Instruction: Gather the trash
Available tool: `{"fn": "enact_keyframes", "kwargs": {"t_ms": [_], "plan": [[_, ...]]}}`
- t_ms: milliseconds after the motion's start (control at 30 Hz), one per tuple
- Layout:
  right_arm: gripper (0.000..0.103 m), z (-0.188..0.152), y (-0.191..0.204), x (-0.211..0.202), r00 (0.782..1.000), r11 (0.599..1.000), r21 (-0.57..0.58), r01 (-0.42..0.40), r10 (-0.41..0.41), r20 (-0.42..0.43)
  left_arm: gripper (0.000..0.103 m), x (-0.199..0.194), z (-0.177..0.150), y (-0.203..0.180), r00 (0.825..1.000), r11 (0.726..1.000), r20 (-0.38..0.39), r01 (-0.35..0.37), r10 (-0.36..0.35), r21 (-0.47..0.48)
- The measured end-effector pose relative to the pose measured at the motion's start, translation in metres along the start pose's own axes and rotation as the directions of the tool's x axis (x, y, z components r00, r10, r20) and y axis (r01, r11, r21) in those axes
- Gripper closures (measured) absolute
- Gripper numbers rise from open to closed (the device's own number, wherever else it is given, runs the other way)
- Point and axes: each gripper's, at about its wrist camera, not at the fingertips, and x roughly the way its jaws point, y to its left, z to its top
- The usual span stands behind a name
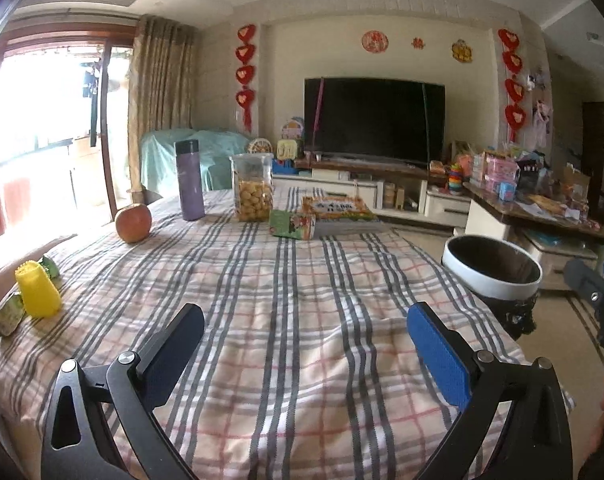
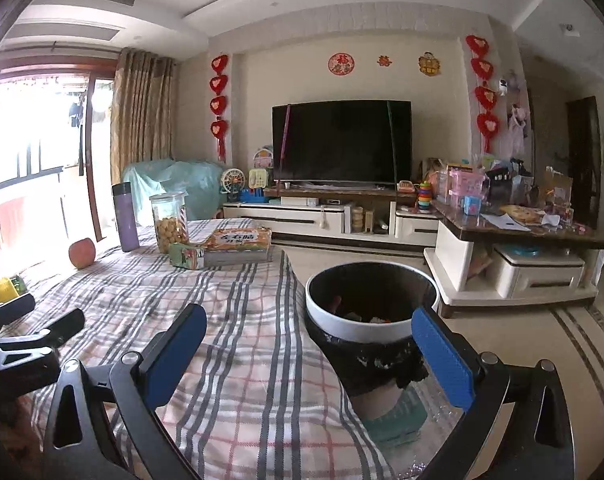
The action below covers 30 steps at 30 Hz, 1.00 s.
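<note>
Both grippers are empty and between pickups, so the step in hand looks like going back for more trash after a drop. The trash bin (image 2: 372, 306), white-rimmed with a black liner, stands on the floor just beside the right edge of the table (some scraps show inside it in the right wrist view, too small to name).

What looks left to collect sits at the far left of the left wrist view: 2 green wrappers, 1 (image 1: 8, 316) at the lower left edge of the plaid tablecloth (image 1: 302, 300) and 1 (image 1: 51, 266) just behind the yellow cup (image 1: 37, 290), which stands between them. The apple (image 1: 133, 223), purple flask (image 1: 189, 179), jar of snacks (image 1: 253, 187), green carton (image 1: 292, 224) and flat snack box (image 1: 338, 208) further up the frame seem to be things to keep, though the carton could be judged either way.

The left gripper (image 1: 306, 332) has its jaws spread fully wide over bare cloth at the bottom centre of its frame, nothing between them and nothing touched. The right gripper (image 2: 308, 338) is just as wide, its left finger over the table edge and its right finger (image 2: 442, 354) in front of the bin, holding nothing.

The next move probably calls for the left gripper to swing toward the left of its frame, come down low and flat on the nearer wrapper, and close without knocking the cup
</note>
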Motion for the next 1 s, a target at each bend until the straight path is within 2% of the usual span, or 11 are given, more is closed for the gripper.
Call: {"fn": "enact_keyframes", "kwargs": {"t_ms": [233, 1000], "plan": [[0.0, -0.009, -0.003, -0.004, 1.0, 1.0, 0.02, 0.003, -0.003, 0.01, 0.0, -0.008, -0.018, -0.012, 0.997, 0.997, 0.07, -0.033, 0.029, 0.064], [0.0, -0.012, -0.011, -0.011, 0.999, 0.999, 0.035, 0.012, -0.013, 0.029, 0.0, -0.001, -0.018, -0.007, 0.998, 0.998, 0.052, -0.032, 0.029, 0.061]]}}
